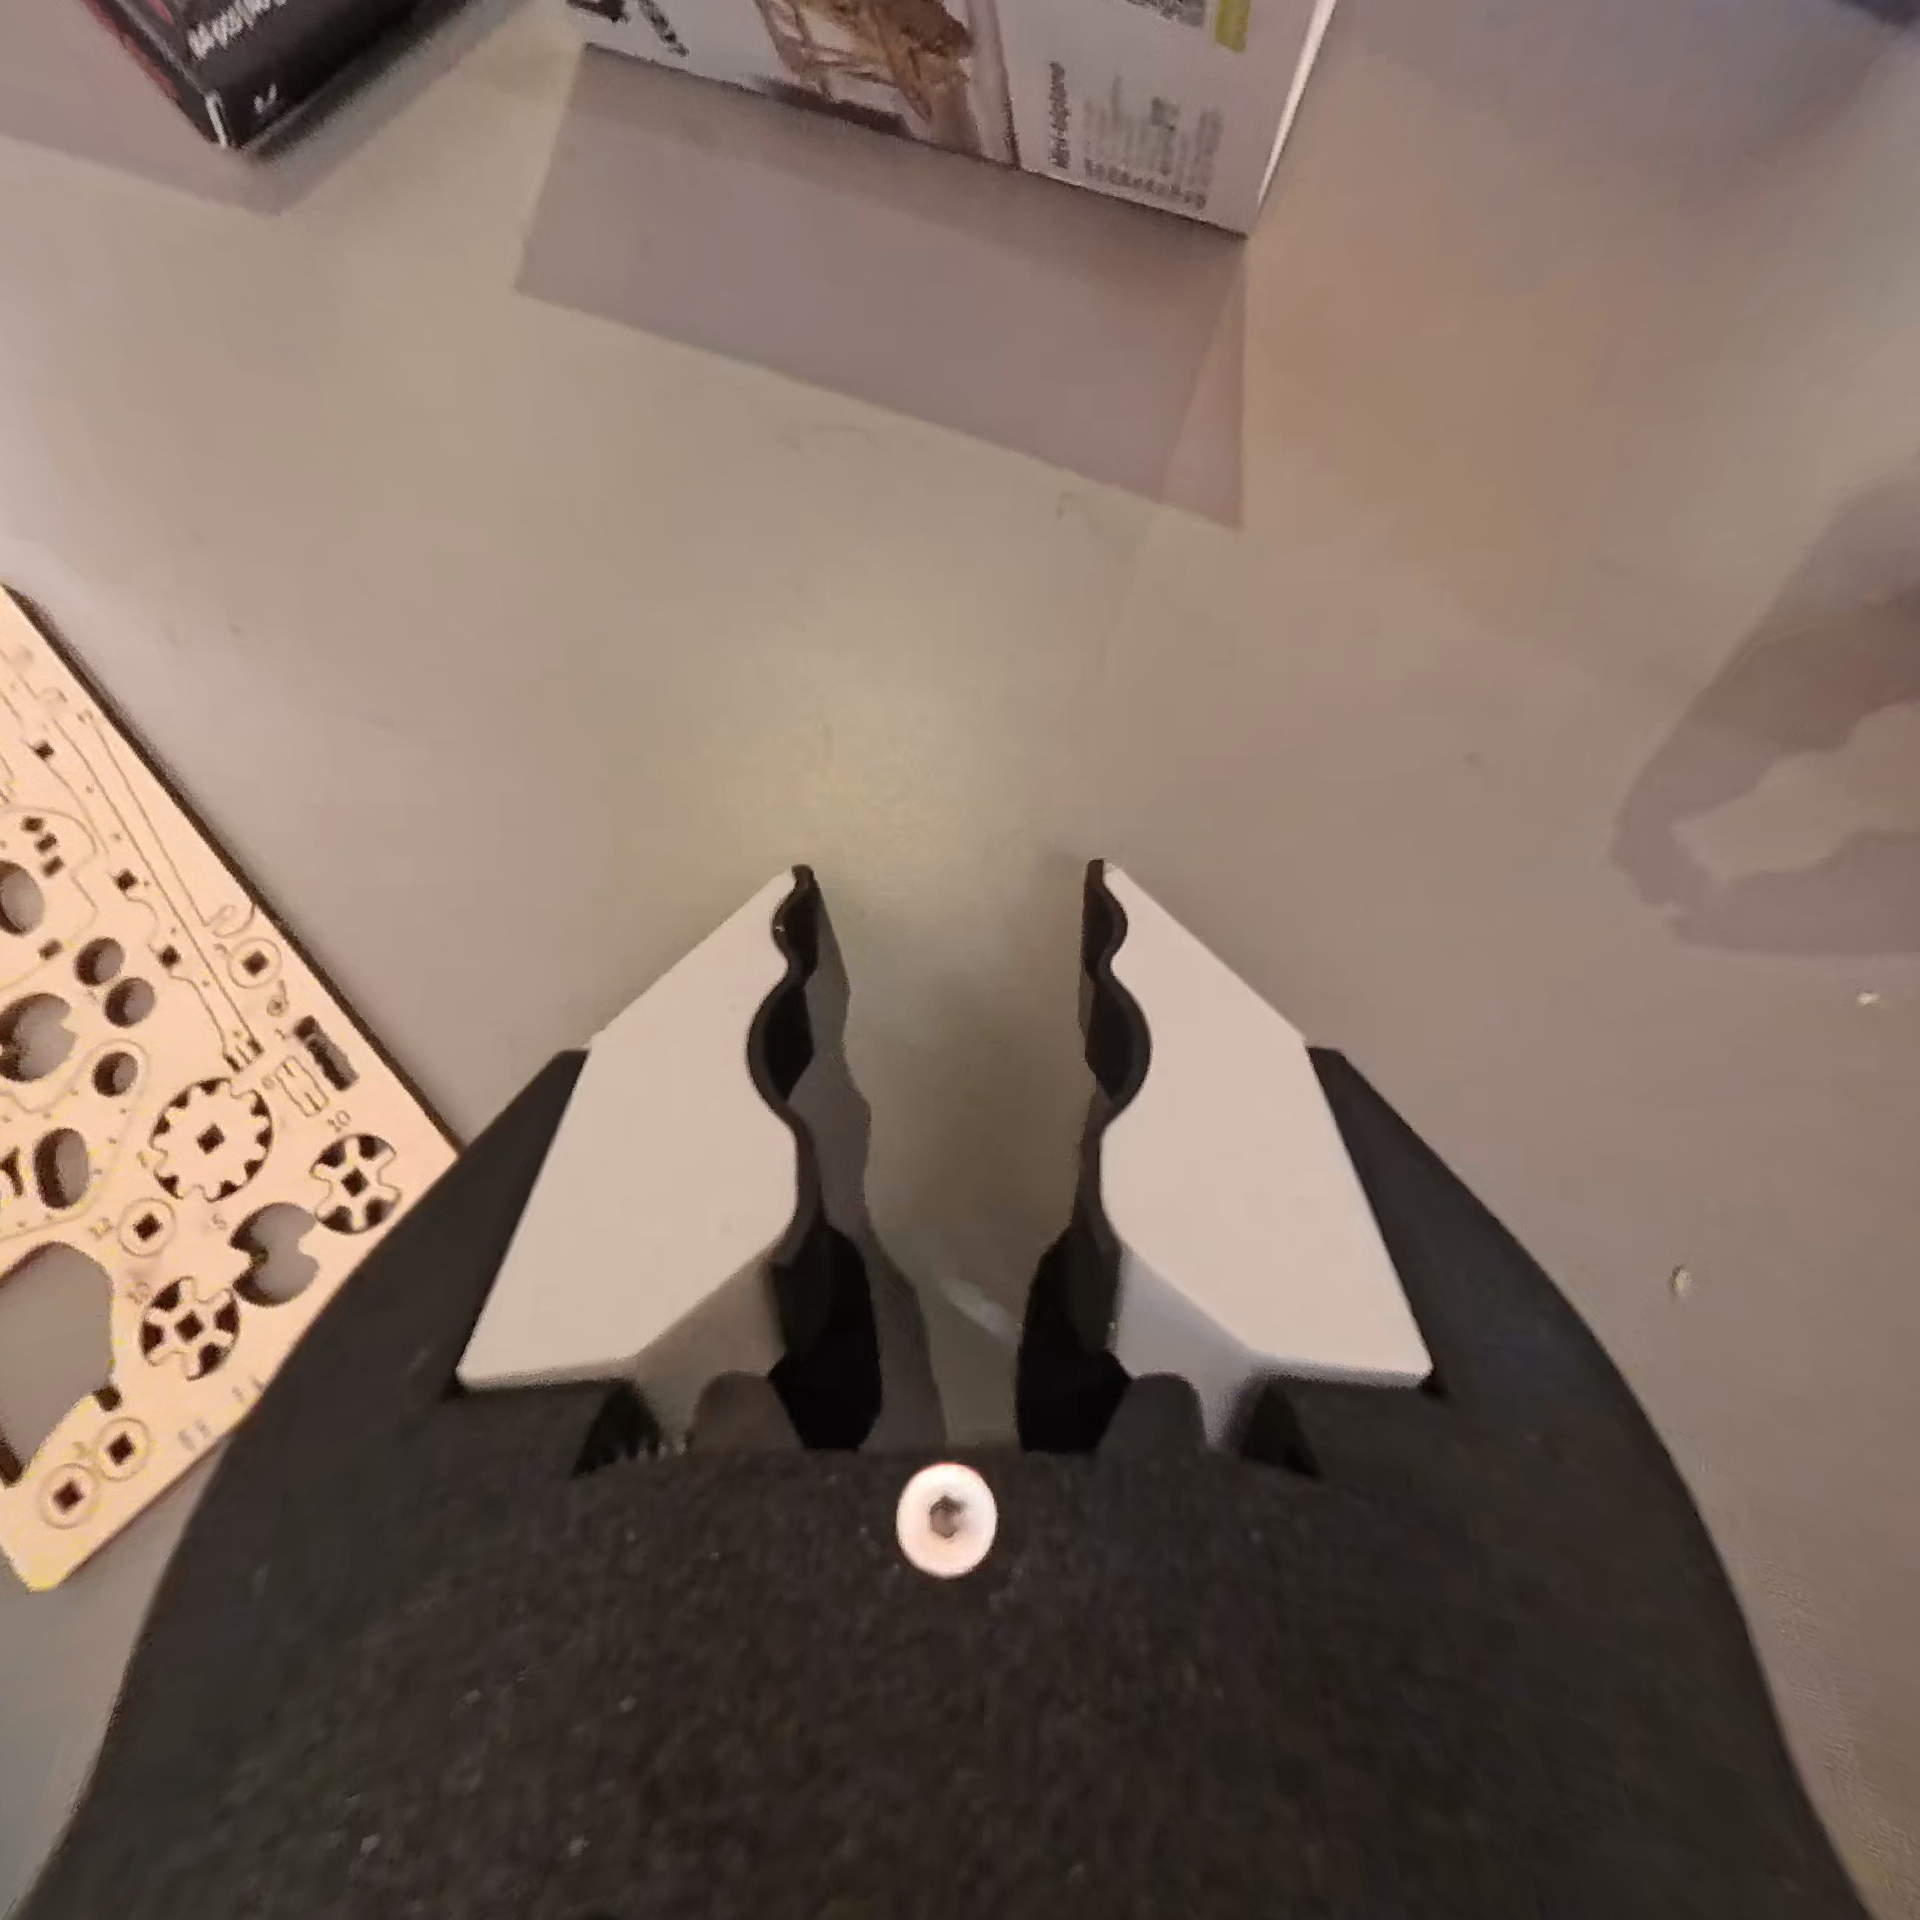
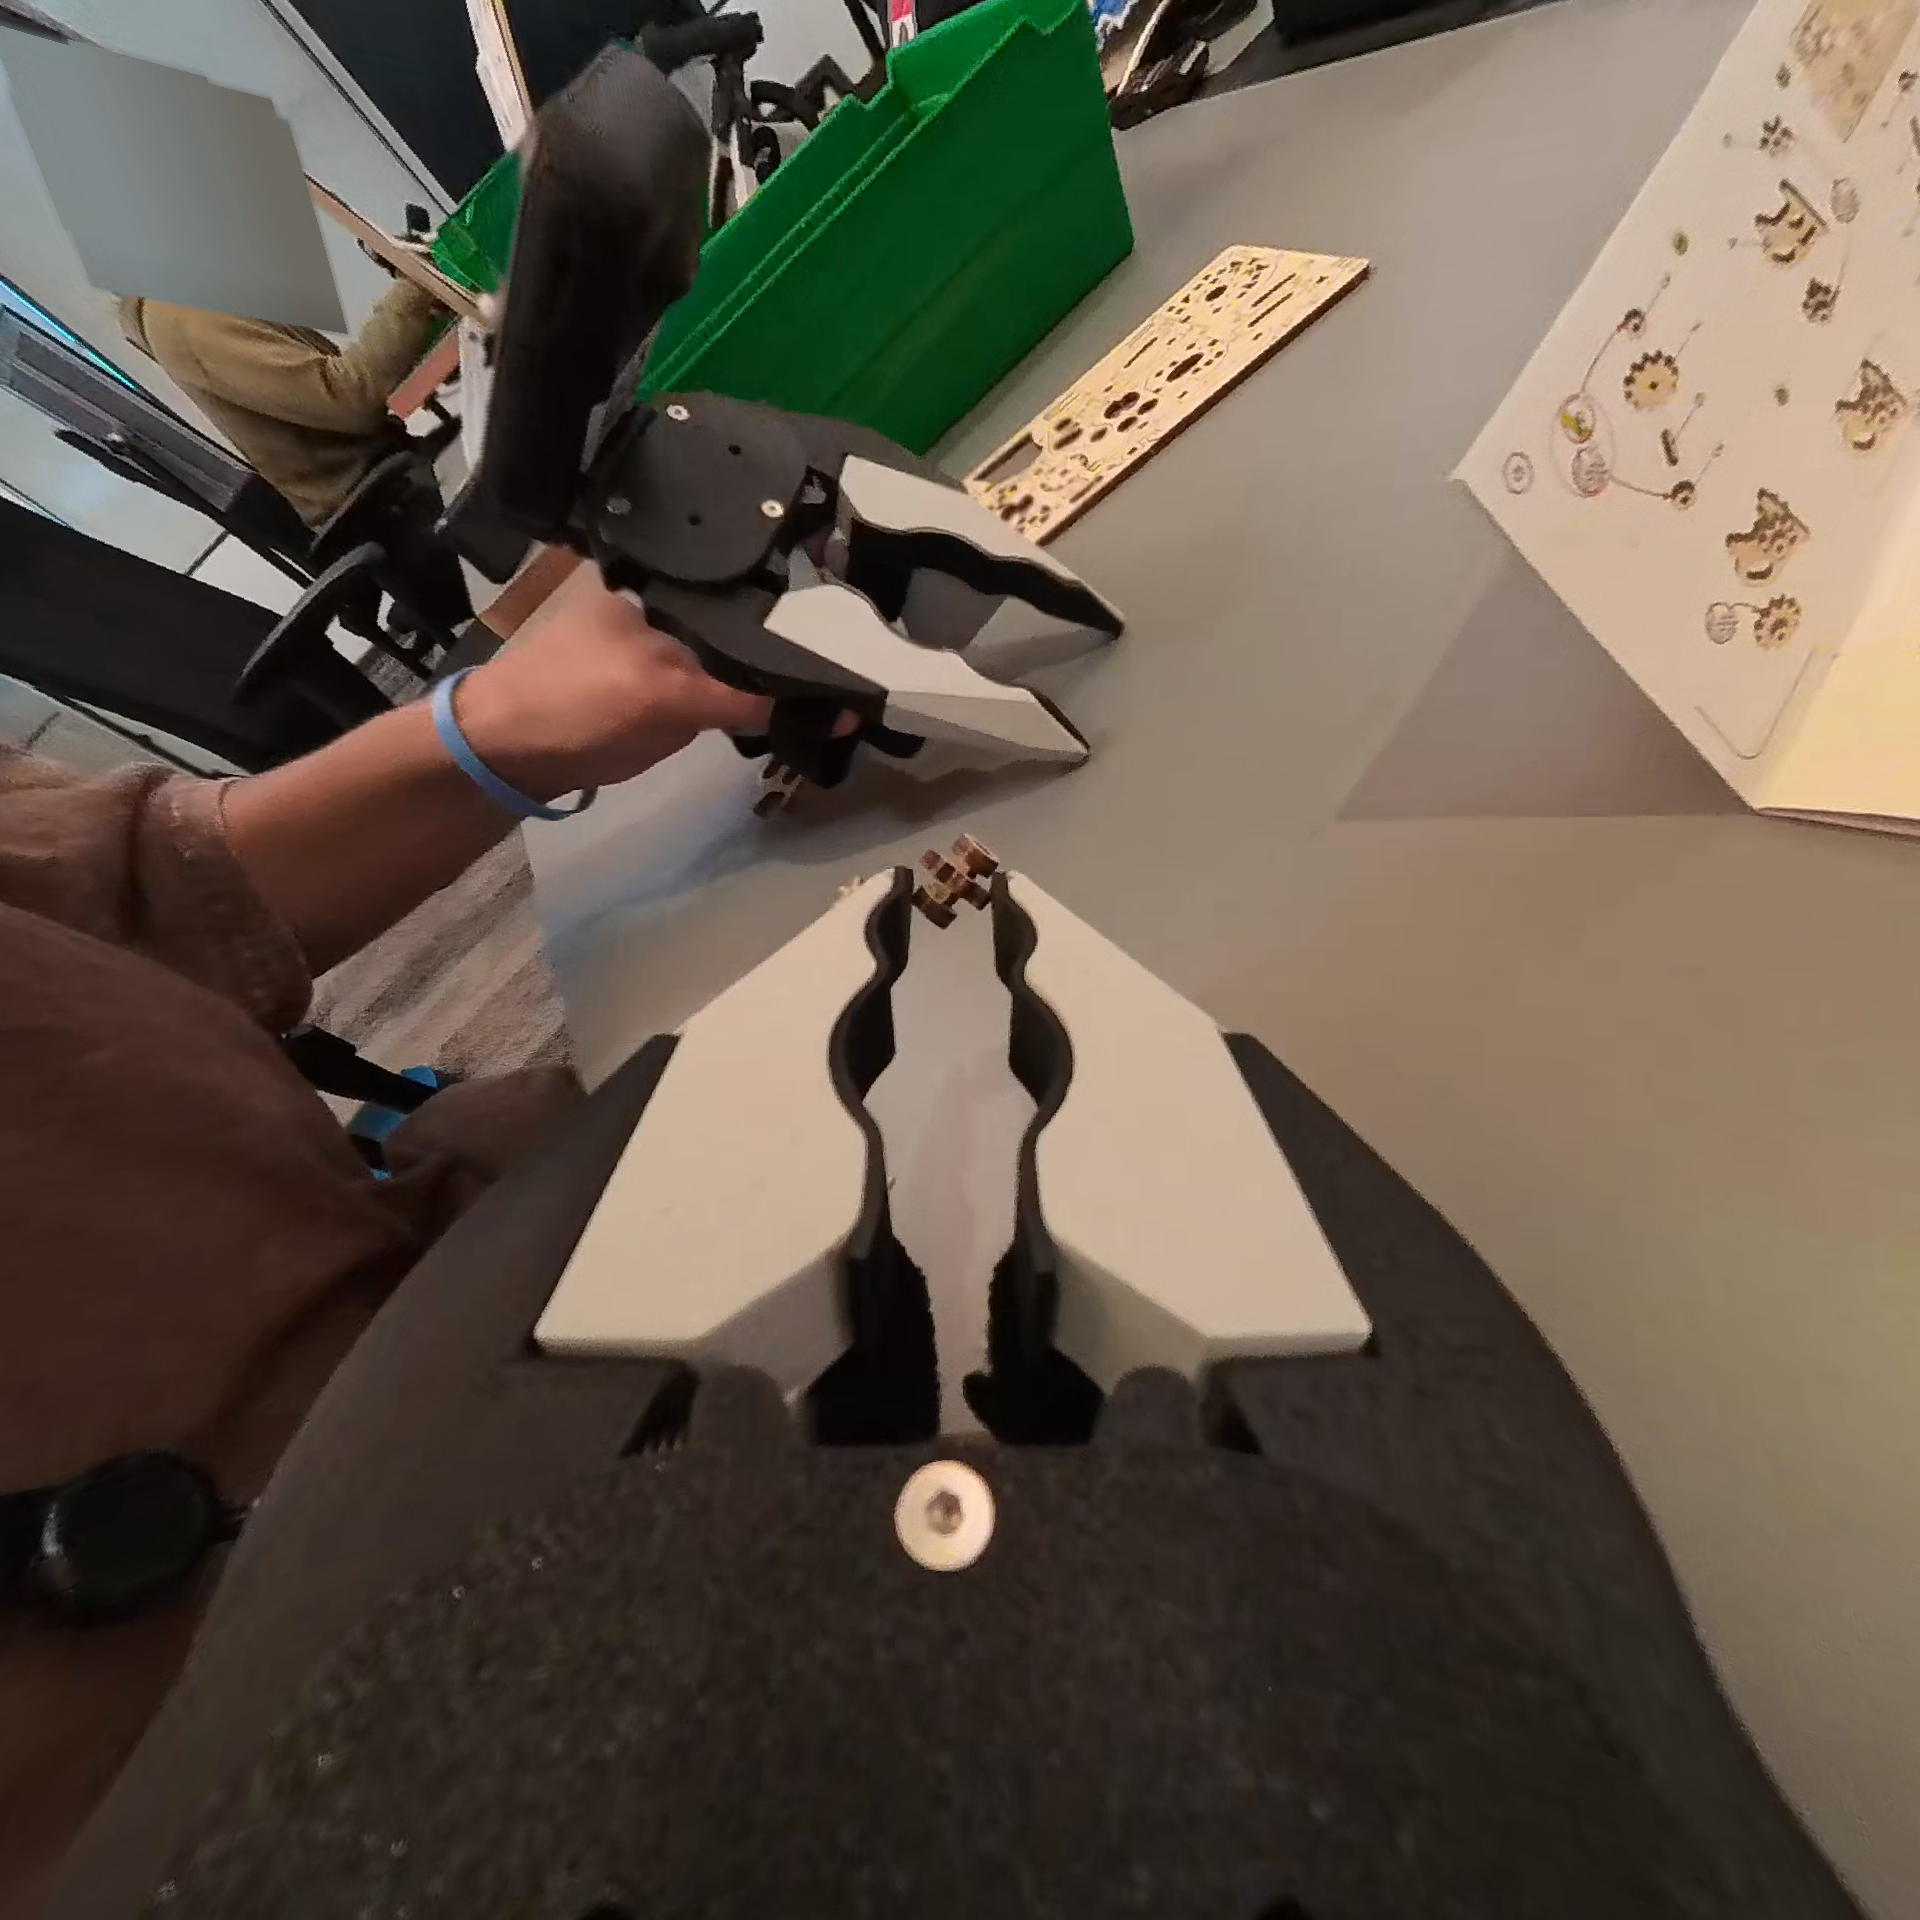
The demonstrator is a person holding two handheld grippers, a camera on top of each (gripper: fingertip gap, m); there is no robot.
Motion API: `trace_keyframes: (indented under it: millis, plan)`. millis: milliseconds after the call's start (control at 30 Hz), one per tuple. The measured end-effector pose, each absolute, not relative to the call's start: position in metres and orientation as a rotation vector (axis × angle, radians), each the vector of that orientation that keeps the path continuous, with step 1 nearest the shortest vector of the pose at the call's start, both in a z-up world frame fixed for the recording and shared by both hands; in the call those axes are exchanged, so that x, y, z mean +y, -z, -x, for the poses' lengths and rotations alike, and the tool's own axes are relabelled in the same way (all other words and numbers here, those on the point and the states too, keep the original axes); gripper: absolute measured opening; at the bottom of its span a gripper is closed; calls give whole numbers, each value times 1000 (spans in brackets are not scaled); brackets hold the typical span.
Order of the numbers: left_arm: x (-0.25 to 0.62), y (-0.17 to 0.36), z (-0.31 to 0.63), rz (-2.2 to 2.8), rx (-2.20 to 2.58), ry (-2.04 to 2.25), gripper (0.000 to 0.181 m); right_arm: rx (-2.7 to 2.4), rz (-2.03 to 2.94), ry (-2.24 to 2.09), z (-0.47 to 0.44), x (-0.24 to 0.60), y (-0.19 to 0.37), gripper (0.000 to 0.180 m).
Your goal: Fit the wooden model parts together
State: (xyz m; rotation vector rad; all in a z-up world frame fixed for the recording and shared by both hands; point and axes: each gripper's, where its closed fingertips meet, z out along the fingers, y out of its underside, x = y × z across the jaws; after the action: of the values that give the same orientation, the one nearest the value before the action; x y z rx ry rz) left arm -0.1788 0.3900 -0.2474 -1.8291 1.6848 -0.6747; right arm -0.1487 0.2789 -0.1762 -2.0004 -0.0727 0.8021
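Black, grainy housing fills the bottom of both wrist views, with a pale screw head at its middle. From it the right gripper (image 2: pixel 958 891) reaches forward, its grey fingers (image 2: pixel 1101 1039) drawn close and pinching a small wooden model part (image 2: pixel 954 879) at the very tips. That part is dark-edged and notched like a little gear cluster; its far side is hidden behind the tips and its exact shape is hard to make out. It hangs just above the grey table (image 2: pixel 1455 1039).

Beyond the part, the left gripper (image 2: pixel 1096 681) hovers low over the table, tilted down, with its fingers spread and nothing between them. A person's hand (image 2: pixel 592 691) grips it from below, a blue band on the wrist and a brown sleeve (image 2: pixel 156 883) cut off at the frame's edge. Under that hand, a second small wooden piece (image 2: pixel 777 792) peeks out, mostly covered.

In the left wrist view the left gripper (image 1: pixel 948 883) shows the same wide gap, bare table between the tips.

Farther from the held part lie a wooden parts sheet (image 2: pixel 1164 390), partly punched out, a green bin (image 2: pixel 935 260) behind it, and to the right an instruction sheet (image 2: pixel 1714 416) running out of frame. The left wrist view cuts off the parts sheet (image 1: pixel 156 1143) at its left edge, and a printed box (image 1: pixel 987 94) and a black box (image 1: pixel 260 62) at the top.
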Motion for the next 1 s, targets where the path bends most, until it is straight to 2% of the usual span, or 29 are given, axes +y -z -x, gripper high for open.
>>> trace_keyframes:
  millis: [133, 233, 300, 533, 700, 767, 867, 1000]
  plan:
    - [389, 247, 181, 1847, 1671, 702, 52, -31, 1979, -822, 153, 276, 169, 15]
    - [383, 240, 195, 1969, 1712, 670, 46, 20, 1957, -810, 152, 273, 165, 14]
    - [382, 222, 207, 1979, 1671, 718, 53, 50, 1935, -835, 155, 268, 162, 14]
    - [342, 178, 262, 1610, 1615, 928, 51, -70, 1988, -746, 159, 258, 169, 15]
    - [280, 146, 242, 1341, 1543, 1031, 46, -63, 1895, -1023, 192, 253, 155, 14]
    - [262, 150, 229, 1419, 1575, 1067, 61, 26, 1810, -1228, 203, 251, 140, 15]
    - [238, 141, 220, 1400, 1613, 1183, 54, 117, 1693, -1509, 218, 245, 127, 14]
    - [226, 122, 222, 1275, 1601, 1242, 54, 63, 1660, -1661, 238, 235, 121, 14]
